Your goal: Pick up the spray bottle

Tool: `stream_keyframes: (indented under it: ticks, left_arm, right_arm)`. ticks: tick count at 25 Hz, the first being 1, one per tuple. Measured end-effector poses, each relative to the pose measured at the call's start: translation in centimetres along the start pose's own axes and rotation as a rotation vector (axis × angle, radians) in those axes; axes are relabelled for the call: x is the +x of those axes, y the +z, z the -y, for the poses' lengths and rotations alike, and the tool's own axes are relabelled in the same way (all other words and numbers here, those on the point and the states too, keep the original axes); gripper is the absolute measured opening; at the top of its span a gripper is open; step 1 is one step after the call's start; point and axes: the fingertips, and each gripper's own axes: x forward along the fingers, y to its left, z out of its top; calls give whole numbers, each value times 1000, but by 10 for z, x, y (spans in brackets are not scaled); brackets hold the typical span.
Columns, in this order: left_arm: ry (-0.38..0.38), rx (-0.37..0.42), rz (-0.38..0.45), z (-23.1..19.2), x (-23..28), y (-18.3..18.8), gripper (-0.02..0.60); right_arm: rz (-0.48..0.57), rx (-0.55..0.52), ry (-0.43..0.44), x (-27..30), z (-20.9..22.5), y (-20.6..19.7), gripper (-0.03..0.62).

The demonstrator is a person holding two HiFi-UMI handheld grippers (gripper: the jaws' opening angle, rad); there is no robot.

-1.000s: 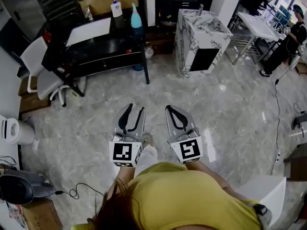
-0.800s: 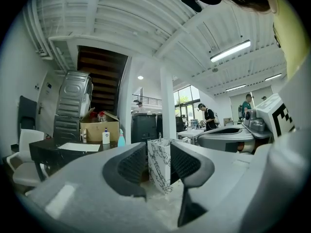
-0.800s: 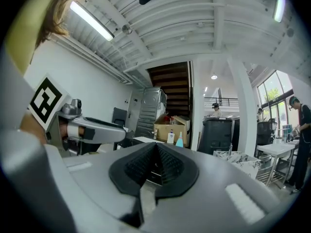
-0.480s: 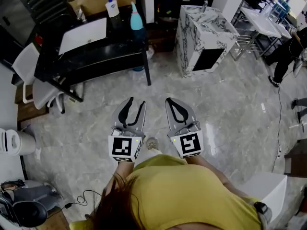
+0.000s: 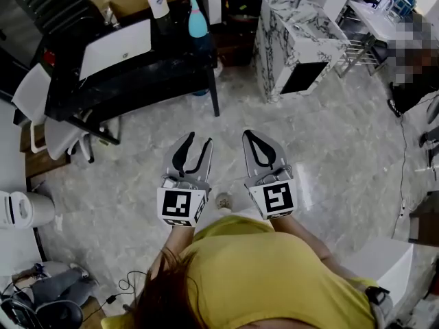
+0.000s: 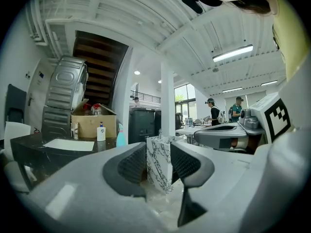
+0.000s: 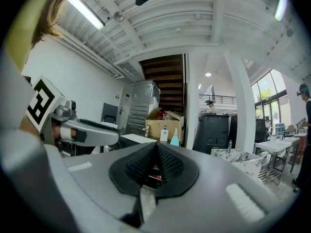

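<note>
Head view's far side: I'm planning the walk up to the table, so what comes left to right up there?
From the left: white chair → white sheet → white pump bottle → teal spray bottle → marble-patterned stand.

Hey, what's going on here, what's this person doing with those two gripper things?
A person holds a gripper in each hand, out in front and pointing level. Neither holds anything: the left gripper has its jaws apart, and the right gripper has its jaws together. The teal spray bottle stands untouched on the black table ahead, beside a white pump bottle.
</note>
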Motion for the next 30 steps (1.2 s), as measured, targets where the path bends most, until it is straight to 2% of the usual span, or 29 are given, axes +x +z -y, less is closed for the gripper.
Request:
stream_keyframes:
  ticks: [8,15,22,30]
  left_arm:
    - [26,-20,3,-32,13,-5,163]
    - [35,-31,33,-69,51,1,163]
    - [44,-33,49,-110,117,-2,163]
    - [60,-73,59,-160,225,17,163]
  right_arm:
    - [5,-18,25,36,-6,6,0]
    - [35,-55,69,92,3,14,0]
    - [48,-64,116,173,31,11,0]
    - [5,-61,150,277,105,5,0]
